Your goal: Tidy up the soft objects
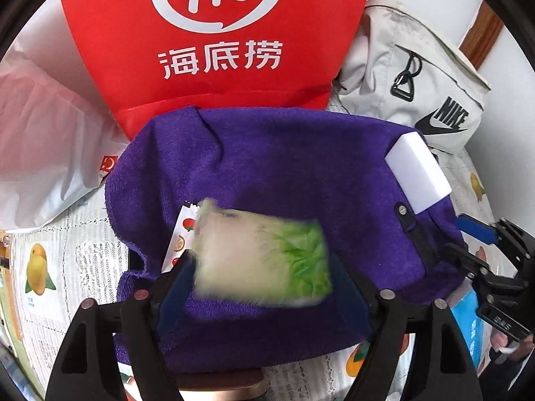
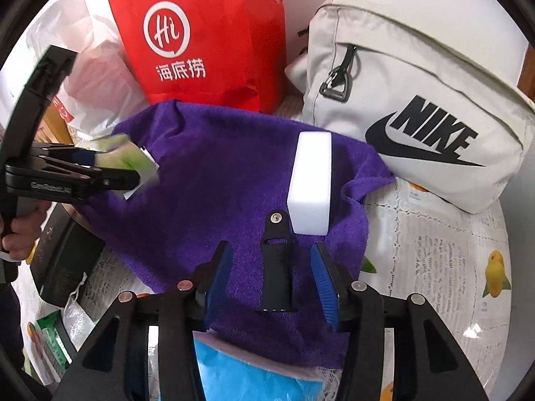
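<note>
You are releasing green tissue pack [image 1: 264, 254] over purple towel [image 1: 284, 167]; left gripper [image 1: 264, 287] wide, pack blurred between pads, seemingly loose. Right gripper [image 2: 272, 284] half open, empty, just behind white sponge block [image 2: 311, 183]. Next: clearing both grippers, picking another soft item.

Both views are taken from the wrists, steeply downward and close above the purple towel [image 1: 284, 167] [image 2: 207, 200]. The red bag [image 1: 214, 33] [image 2: 200, 33], upper frame, is shared.
</note>
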The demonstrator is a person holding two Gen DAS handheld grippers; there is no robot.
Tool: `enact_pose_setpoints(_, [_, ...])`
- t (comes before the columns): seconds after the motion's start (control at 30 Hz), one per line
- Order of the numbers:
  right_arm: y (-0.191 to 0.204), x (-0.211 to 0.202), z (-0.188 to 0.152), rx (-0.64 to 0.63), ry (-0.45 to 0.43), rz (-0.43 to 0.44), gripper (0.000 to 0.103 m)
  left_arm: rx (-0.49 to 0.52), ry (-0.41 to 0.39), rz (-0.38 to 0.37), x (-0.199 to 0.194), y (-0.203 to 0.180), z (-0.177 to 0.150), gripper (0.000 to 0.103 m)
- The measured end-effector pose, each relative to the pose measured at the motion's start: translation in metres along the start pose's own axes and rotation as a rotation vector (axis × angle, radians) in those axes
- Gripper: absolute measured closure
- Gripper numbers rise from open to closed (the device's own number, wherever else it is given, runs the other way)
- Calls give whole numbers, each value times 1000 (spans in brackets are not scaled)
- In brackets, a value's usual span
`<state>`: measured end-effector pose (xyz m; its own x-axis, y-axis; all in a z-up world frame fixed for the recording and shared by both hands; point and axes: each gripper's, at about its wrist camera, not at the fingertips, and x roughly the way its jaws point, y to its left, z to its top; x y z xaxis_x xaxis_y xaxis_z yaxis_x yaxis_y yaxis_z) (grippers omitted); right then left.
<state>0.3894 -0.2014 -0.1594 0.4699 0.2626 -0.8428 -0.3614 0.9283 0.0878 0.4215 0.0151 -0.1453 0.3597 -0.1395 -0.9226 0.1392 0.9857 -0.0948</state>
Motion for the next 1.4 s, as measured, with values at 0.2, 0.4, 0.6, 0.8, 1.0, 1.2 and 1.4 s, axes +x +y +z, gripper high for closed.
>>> enact_pose_setpoints(0.2, [0,-18,-6,16,-19,-2,54,-19,4,-1,0,-4,-1,18])
enact_pose_setpoints(0.4, [7,-41,-16,33,-49,0,54,-15,-33,30,-28,-1,-8,18])
enact_pose_setpoints(0.6, [24,-69,-31,38,-80,21,54,-23,-48,50,-63,1,-32,18])
enact_pose_setpoints(0.8, [55,-87,-58,27,-84,80,53,-44,-83,76,-100,8,-61,18])
enact_pose_setpoints(1.0, [93,-88,-88,-25,-51,121,53,-66,-89,57,-127,14,-105,18])
enact_pose_setpoints(1.2, [114,-88,-108,-43,-27,161,53,-113,-90,52,-141,25,-143,18])
enact_pose_setpoints(1.4, [154,-78,-122,-207,-20,177,53,-158,-76,47,-145,37,-175,18])
